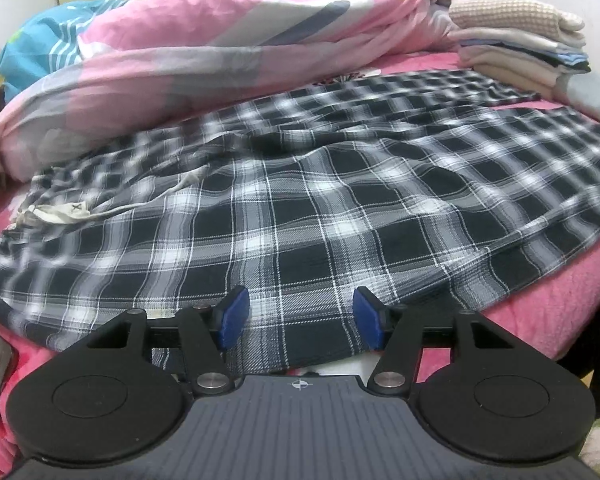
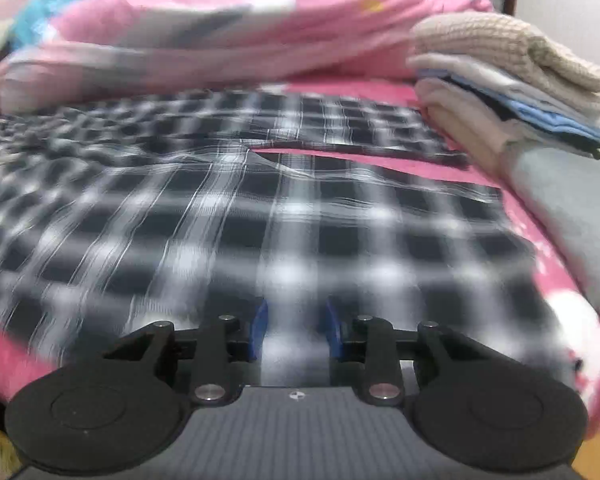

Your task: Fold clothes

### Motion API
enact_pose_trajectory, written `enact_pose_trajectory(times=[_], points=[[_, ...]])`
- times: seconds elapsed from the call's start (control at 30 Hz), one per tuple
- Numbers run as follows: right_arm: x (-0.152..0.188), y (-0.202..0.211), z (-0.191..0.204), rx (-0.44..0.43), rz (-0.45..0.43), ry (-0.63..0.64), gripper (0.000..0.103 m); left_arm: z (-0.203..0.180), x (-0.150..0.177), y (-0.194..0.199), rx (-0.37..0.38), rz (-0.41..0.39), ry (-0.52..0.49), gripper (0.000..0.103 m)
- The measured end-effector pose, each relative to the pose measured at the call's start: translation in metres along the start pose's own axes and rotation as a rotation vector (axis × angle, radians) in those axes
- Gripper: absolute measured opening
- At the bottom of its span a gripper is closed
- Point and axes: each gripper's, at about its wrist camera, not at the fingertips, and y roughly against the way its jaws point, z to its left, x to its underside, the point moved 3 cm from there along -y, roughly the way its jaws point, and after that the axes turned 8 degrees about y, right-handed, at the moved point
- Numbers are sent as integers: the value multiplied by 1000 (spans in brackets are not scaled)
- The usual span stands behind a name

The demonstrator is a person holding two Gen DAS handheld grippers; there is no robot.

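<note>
- A bed (image 1: 548,320) with a pink cover carries everything; the checked trousers are the landmark here.
- A bunched pink quilt (image 1: 188,56) lies along the far side of the trousers, touching their far edge.
- The trousers (image 1: 300,216), black and white check, lie spread flat on the bed. Their long axis runs across both views: the waist with its pale drawstring (image 1: 56,212) at the left end, the two legs pointing right.
- In the right wrist view the trousers (image 2: 260,220) show a wedge of pink bed between the two legs, towards the right end.
- A stack of folded clothes (image 1: 520,36) sits just beyond the leg ends, at the far right.
- The left hand-held gripper (image 1: 300,316) hangs over the near edge of the trousers, nearer the waist end, tilted downwards. Its blue pads (image 1: 232,320) stand well spread with check cloth showing between them; they press on nothing.
- The right hand-held gripper (image 2: 296,328) is over the near leg, nearer the leg ends, also angled downwards. Its jaws are narrower, and the view is blurred; cloth shows between the pads, but I cannot tell whether they pinch it.
- As a judgement, the next fold likely turns on lifting the near edge, and each hand already sits by its own end.
</note>
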Motion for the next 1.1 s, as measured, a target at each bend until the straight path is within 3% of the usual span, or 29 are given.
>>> enact_pose_trajectory(times=[0.1, 0.17, 0.3, 0.4, 0.5, 0.6, 0.67, 0.77, 0.9, 1.0, 1.1], points=[[13, 21, -16, 120, 98, 38, 33, 3, 0, 1, -2, 5, 1, 59], [6, 26, -31, 168, 80, -2, 34, 4, 0, 2, -7, 4, -5, 59], [-37, 5, -38, 102, -74, -92, 34, 7, 0, 3, -16, 4, 9, 60], [-51, -30, -40, 114, -83, -71, 33, 10, 1, 3, -20, 3, 20, 63], [-23, -45, -72, 162, -17, -179, 33, 13, 2, 3, -20, 6, 32, 66], [6, -10, -95, 176, -35, -347, 33, 18, 1, 2, -11, 23, 56, 68], [11, 10, -94, 209, -28, -350, 35, 21, -1, 1, -5, 38, 79, 69], [-9, 29, -66, 148, -92, -287, 35, 25, -3, 0, -18, 57, 118, 69], [-62, 9, 0, -87, -181, -135, 35, 30, -3, 8, -78, 51, 142, 69], [-78, -14, 55, -227, -142, -40, 35, 38, -2, 18, -112, 35, 164, 69], [-64, -24, 88, -274, -43, 14, 35, 50, -1, 23, -102, 31, 207, 71]])
